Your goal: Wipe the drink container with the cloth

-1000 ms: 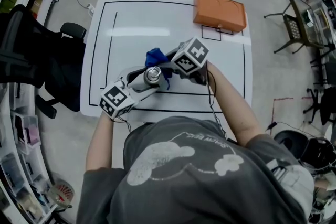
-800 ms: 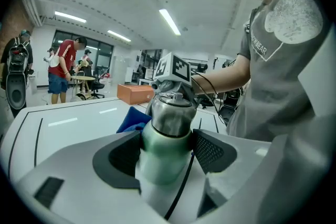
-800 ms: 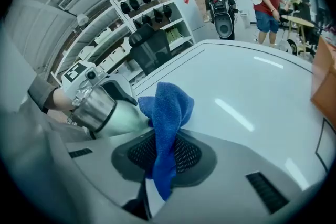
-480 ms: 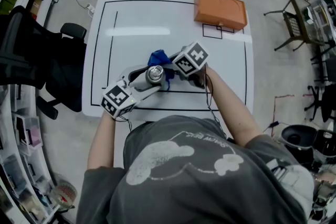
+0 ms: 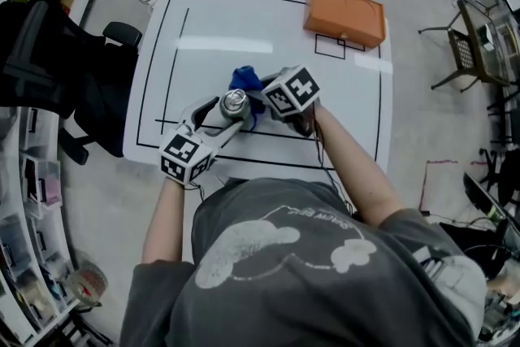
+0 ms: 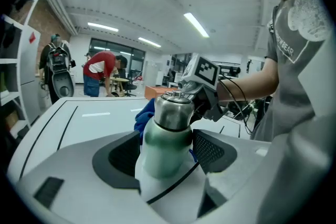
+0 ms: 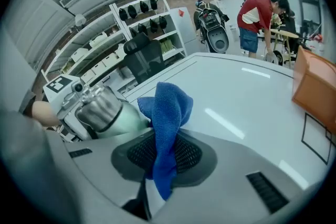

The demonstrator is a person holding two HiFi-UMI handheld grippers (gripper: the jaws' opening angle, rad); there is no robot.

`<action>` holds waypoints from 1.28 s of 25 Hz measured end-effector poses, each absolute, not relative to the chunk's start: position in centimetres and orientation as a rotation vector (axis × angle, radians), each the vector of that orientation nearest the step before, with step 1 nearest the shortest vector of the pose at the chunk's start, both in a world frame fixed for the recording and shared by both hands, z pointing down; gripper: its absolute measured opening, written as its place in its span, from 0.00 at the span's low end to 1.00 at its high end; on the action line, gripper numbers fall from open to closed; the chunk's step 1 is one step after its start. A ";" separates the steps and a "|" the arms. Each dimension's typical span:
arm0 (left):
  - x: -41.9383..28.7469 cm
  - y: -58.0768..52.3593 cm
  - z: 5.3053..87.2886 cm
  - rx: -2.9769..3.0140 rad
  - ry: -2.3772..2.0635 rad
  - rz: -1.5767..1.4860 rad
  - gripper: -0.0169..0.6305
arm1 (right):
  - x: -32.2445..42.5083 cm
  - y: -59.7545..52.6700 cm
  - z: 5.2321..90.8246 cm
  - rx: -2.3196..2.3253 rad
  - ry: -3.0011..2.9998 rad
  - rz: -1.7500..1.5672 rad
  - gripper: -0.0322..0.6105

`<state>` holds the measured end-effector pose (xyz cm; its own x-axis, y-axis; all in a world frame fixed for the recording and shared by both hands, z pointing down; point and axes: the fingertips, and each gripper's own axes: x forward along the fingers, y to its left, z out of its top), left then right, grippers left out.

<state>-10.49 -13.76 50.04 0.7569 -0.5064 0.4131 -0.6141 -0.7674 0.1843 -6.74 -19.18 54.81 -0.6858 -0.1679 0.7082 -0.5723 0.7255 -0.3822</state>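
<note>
Bottle (image 5: pixel 234 103) clamped between the 2 wide-set jaws of the left gripper (image 5: pixel 218 114), its steel cap tilted up above the white table (image 5: pixel 349 101). The right gripper (image 5: pixel 262 99), jaws pinched together on a blue cloth (image 5: pixel 244 80), holds the cloth against the bottle's far side. An orange box (image 5: pixel 344 14) lies well beyond both tools, near the table's far edge.

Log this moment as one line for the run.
left gripper: shut on bottle | right gripper: shut on cloth | cloth: against bottle's side
</note>
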 end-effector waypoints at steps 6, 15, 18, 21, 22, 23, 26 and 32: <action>-10.6 -13.9 48.5 2.490 -1.186 0.324 0.50 | -5.3 -18.9 52.2 0.589 -2.324 0.700 0.15; -10.1 -14.8 48.5 2.196 -1.662 0.378 0.58 | -2.9 -17.8 49.4 0.598 -2.384 0.640 0.15; -10.3 -14.9 49.3 2.091 -1.759 0.404 0.58 | -2.1 -17.2 49.4 0.586 -2.382 0.607 0.15; -10.4 -14.9 49.9 2.020 -1.795 0.426 0.57 | -1.6 -16.8 49.1 0.585 -2.392 0.609 0.15; -10.3 -14.9 50.0 2.014 -1.795 0.431 0.55 | -1.5 -16.8 49.0 0.589 -2.395 0.608 0.15; -10.2 -14.9 50.0 2.015 -1.793 0.437 0.52 | -1.3 -16.8 48.9 0.592 -2.398 0.607 0.15; -10.1 -14.8 50.0 2.029 -1.779 0.455 0.51 | -1.0 -16.9 48.8 0.601 -2.409 0.606 0.15; -10.1 -14.7 49.9 2.138 -1.687 0.463 0.51 | -1.4 -17.1 47.4 0.553 -2.457 0.615 0.15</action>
<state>-10.09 -14.74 49.91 0.2264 -0.8499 0.4759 -0.9737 -0.2096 0.0891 -1.44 -17.13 47.38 -0.7686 -0.2507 0.5886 -0.4983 0.8116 -0.3050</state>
